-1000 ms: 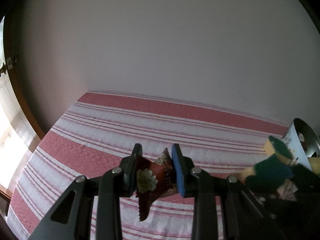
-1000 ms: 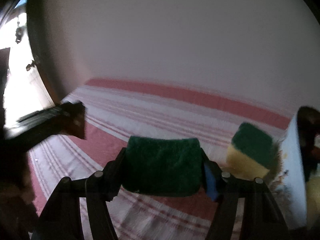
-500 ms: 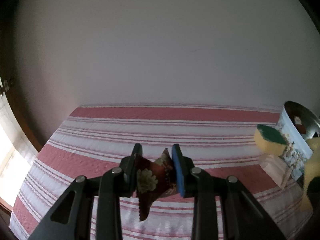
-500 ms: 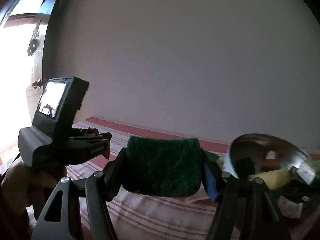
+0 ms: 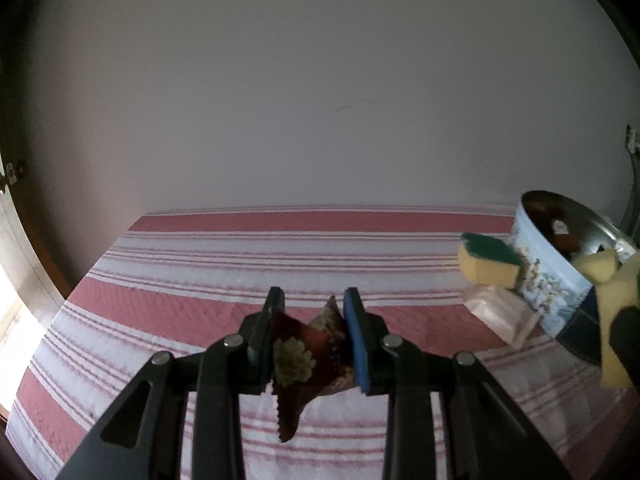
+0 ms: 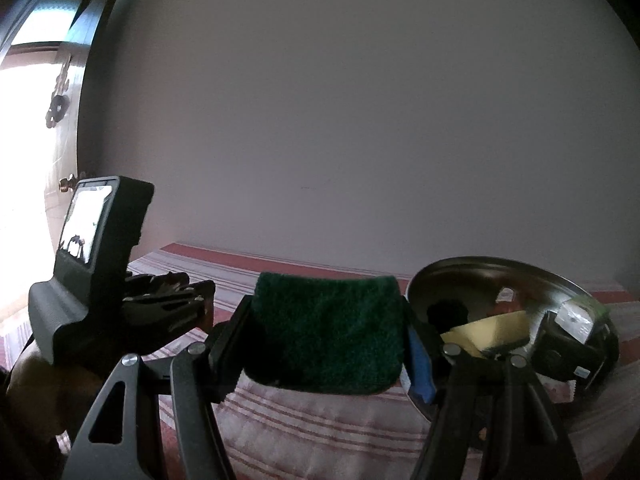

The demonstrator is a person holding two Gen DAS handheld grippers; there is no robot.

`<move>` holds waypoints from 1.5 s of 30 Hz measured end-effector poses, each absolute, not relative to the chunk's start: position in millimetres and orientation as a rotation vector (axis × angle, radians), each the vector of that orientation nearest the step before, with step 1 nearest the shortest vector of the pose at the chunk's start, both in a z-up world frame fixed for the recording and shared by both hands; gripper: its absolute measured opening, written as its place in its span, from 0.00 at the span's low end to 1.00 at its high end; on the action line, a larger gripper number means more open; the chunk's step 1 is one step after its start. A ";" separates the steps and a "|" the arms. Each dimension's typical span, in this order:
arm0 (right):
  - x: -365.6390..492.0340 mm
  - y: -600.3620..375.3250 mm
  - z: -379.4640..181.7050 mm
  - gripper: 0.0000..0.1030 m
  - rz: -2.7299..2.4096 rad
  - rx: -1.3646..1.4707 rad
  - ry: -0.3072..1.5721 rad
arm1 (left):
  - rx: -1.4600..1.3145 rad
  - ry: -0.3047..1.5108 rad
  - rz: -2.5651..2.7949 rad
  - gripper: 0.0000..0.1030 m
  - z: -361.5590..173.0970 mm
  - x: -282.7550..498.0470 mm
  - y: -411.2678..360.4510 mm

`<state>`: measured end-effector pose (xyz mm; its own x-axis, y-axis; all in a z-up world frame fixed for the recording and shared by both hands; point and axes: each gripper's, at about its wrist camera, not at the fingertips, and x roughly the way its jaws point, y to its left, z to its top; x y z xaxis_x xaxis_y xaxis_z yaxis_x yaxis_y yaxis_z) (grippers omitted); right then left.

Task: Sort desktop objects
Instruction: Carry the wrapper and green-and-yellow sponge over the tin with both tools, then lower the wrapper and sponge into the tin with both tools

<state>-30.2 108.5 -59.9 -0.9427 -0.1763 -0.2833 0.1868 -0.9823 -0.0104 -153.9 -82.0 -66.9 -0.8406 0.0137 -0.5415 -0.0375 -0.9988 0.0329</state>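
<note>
My left gripper (image 5: 314, 330) is shut on a dark red snack packet (image 5: 304, 368) with a flower print, held above the striped cloth. My right gripper (image 6: 330, 344) is shut on a green-topped sponge (image 6: 326, 344), held just left of the round tin (image 6: 520, 280). The tin (image 5: 552, 276) also shows at the right of the left wrist view, with a yellow sponge (image 6: 486, 330) and small packets inside. A second yellow and green sponge (image 5: 488, 260) leans against the tin's outer wall, above a pale packet (image 5: 500, 312). The left gripper body (image 6: 120, 300) shows at the left of the right wrist view.
A red and white striped cloth (image 5: 280, 260) covers the table against a plain wall. A door or window frame (image 6: 52, 80) with bright light stands at the far left. The table's left edge runs near that frame.
My right gripper has swung right with the sponge and now sits beside the tin's opening. My left gripper holds the packet as before, its view turned slightly right toward the tin.
</note>
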 end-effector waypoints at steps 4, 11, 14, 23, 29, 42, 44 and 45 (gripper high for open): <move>-15.2 126.6 -59.1 0.67 -2.940 0.408 0.065 | -0.855 0.064 2.977 0.29 -62.6 -135.0 -66.5; 0.9 139.9 -57.4 0.67 -2.968 0.402 0.046 | -0.839 0.032 2.966 0.29 -59.9 -118.7 -52.8; 4.9 148.5 -57.3 0.67 -2.982 0.401 0.036 | -0.828 0.027 2.958 0.29 -59.4 -113.2 -47.0; 26.9 175.7 -48.3 0.67 -3.049 0.385 0.020 | -0.798 0.022 2.919 0.29 -58.0 -100.7 -25.9; 33.8 204.8 -46.3 0.67 -3.103 0.385 -0.030 | -0.777 -0.039 2.839 0.29 -57.9 -94.4 -10.3; 35.9 273.2 -37.7 0.67 -3.233 0.349 -0.146 | -0.688 -0.075 2.733 0.29 -42.6 -86.6 36.7; 34.9 282.1 -35.6 0.67 -3.251 0.348 -0.147 | -0.676 -0.070 2.720 0.29 -40.5 -85.3 44.8; 33.6 287.4 -34.8 0.67 -3.260 0.347 -0.147 | -0.670 -0.063 2.711 0.29 -39.2 -84.6 51.1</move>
